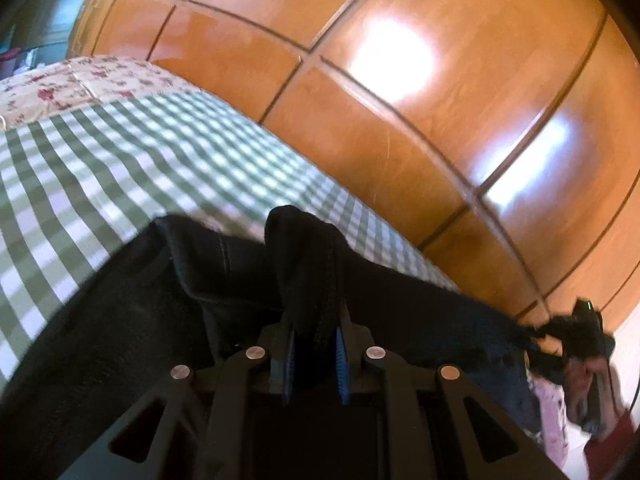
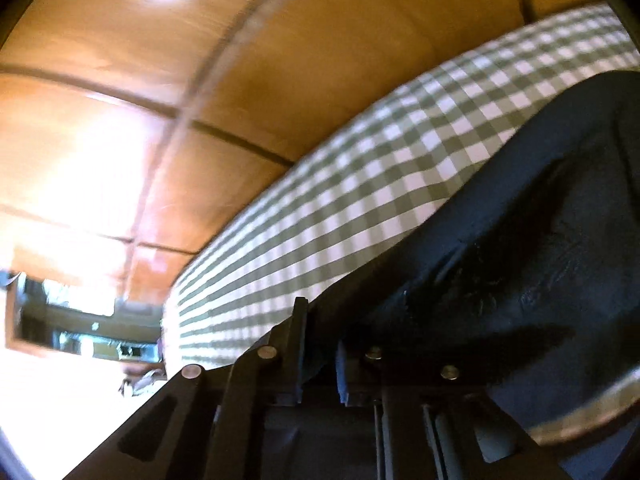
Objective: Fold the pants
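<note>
Black claw with blue pads, silver pins.

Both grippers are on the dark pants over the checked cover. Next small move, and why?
Probably lift both ends together and carry them across to start the fold. The left gripper is shut on a bunched ridge of the pants, and the right gripper looks shut on an edge, while most fabric lies on the checked cover.
</note>
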A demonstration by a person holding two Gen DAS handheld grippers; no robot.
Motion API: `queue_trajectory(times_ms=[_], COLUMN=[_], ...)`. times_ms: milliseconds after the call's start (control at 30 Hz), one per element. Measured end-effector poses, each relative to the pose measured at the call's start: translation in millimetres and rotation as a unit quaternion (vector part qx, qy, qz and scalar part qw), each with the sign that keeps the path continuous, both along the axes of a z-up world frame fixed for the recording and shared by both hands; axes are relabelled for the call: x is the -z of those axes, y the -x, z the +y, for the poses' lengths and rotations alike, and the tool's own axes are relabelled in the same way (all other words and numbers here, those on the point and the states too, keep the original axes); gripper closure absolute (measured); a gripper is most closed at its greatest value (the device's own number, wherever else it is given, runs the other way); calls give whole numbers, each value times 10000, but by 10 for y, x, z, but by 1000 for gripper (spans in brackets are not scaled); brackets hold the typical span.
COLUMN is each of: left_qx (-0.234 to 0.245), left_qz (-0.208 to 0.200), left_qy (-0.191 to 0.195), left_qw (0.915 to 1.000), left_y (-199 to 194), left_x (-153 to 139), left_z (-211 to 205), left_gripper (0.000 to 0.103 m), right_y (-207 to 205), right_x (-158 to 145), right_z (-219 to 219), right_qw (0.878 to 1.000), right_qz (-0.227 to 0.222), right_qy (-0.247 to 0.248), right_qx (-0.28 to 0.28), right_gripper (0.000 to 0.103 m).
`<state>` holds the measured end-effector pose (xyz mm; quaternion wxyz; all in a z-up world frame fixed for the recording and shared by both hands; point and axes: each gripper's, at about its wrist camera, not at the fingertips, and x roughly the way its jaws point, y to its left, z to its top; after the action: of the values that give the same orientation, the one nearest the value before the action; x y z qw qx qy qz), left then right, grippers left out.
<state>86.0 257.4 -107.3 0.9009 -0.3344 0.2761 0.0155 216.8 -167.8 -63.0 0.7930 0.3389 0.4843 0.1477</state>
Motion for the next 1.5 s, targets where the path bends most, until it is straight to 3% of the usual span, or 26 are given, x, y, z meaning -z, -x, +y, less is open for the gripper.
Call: queue_trajectory(times_ms=[200, 333, 433, 600, 767, 867, 967, 1033, 1167, 1233, 1367, 1433, 1500], left_qx=[-212, -330, -425, -642, -887, -851, -749, -625, -476, -409, -439, -474, -564], left_qz=[-875, -1327, -1361, -1065, -586, -493, -451, -361, -459, -594, -709, -571, -425], left_qy=[347, 466, 587, 638, 904, 1028, 1334, 1617, 2351, 2823, 3416, 3453, 3298], left_qw=[9953, 9895, 9880, 9902, 9902, 9898, 9872, 9842, 9697, 9566, 9361, 9356, 9414], left_y=[290, 540, 671, 925, 1127, 1260, 1314, 1347, 1542, 1631, 1691, 1663, 1589], left_x=[-388, -528, -492, -257, 103, 241, 259, 287, 362, 366, 416, 444, 428], left_z=[183, 292, 333, 392, 454, 440, 467, 477, 519, 524, 512, 510, 499], left_gripper=[87, 87, 87, 86, 85, 80, 63, 43, 36, 22, 13, 13, 15], right_y=[735, 1268, 1568, 2136, 2363, 2366, 2357, 2301, 2241, 2261, 2272, 2274, 2282], right_x=[-381, -396, -306, -71, 424, 640, 688, 678, 724, 718, 701, 697, 702], right_z=[-55, 44, 185, 397, 502, 433, 377, 386, 404, 327, 167, 42, -85], right_qw=[9936, 9842, 9780, 9641, 9677, 9756, 9786, 9780, 9794, 9824, 9879, 9908, 9929], right_qz=[-995, -1569, -1835, -2177, -1779, -1469, -1431, -1451, -1414, -1360, -1271, -1190, -1128], right_qy=[-203, -97, 85, 685, 1025, 964, 828, 853, 767, 593, 276, 211, 58], right_qx=[-486, -814, -992, -1354, -1465, -1317, -1226, -1235, -1224, -1131, -839, -601, -369], right_gripper=[91, 91, 91, 91, 91, 92, 92, 91, 89, 86, 75, 75, 75])
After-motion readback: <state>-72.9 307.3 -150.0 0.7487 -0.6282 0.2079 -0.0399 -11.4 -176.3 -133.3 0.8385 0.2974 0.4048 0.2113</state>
